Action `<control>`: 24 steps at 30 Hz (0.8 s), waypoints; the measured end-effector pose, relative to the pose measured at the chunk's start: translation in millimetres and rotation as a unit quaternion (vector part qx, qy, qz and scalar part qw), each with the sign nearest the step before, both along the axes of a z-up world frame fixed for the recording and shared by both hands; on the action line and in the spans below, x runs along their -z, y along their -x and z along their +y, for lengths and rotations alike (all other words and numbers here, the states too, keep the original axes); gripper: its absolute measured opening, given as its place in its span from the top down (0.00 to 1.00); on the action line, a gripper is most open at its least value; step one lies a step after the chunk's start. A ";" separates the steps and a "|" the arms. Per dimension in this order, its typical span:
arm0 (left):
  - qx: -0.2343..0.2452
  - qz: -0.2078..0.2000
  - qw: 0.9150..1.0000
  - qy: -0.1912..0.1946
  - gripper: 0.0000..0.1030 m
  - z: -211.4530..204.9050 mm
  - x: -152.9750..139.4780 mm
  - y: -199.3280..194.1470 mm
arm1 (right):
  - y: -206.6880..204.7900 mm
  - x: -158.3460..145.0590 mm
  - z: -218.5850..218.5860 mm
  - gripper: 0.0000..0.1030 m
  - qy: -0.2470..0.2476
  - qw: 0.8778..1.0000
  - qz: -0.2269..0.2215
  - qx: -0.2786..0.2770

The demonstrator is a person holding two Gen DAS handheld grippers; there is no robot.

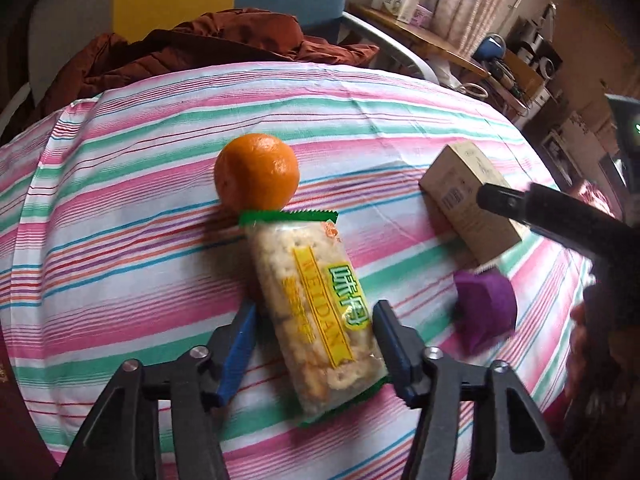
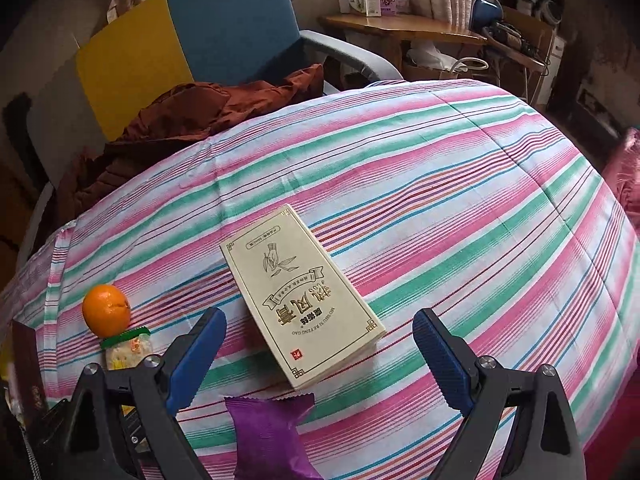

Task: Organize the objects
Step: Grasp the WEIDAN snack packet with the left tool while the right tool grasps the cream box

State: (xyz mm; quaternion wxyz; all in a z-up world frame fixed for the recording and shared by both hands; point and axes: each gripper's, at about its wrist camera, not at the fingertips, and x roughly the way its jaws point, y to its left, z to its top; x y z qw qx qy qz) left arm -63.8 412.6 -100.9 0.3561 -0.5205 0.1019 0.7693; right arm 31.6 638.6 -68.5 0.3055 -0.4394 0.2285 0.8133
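Note:
On a striped cloth (image 1: 120,200) lie an orange (image 1: 257,174), a clear snack pack with green ends (image 1: 316,312), a cream box (image 1: 468,208) and a purple packet (image 1: 486,306). My left gripper (image 1: 314,320) is open, its blue fingers on either side of the snack pack, whose far end touches the orange. My right gripper (image 2: 320,344) is open above the near end of the cream box (image 2: 302,296); the purple packet (image 2: 270,436) lies just below it. The orange (image 2: 106,310) and the snack pack (image 2: 128,350) show at the left. The right gripper's body also shows in the left wrist view (image 1: 560,220).
A chair with yellow and blue back (image 2: 180,36) stands behind the table, a rust-brown jacket (image 2: 180,120) on it. A wooden desk (image 2: 400,26) with boxes is at the back right. A dark red book (image 2: 26,368) lies at the left edge.

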 end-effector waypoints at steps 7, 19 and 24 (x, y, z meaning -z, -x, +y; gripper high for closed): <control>0.023 0.041 0.999 0.002 0.77 -47.3 1.1 -22.7 | 10.9 9.2 -11.5 0.47 -0.014 0.998 -0.032 -0.051; 0.007 0.053 0.998 -0.025 0.79 -84.6 4.5 -43.5 | 34.3 -10.4 -89.4 0.50 -0.010 0.971 0.028 -0.235; 0.007 0.072 0.997 -0.023 0.79 -83.0 5.2 -49.0 | 40.4 2.9 -106.5 0.50 -0.017 0.962 -0.004 -0.271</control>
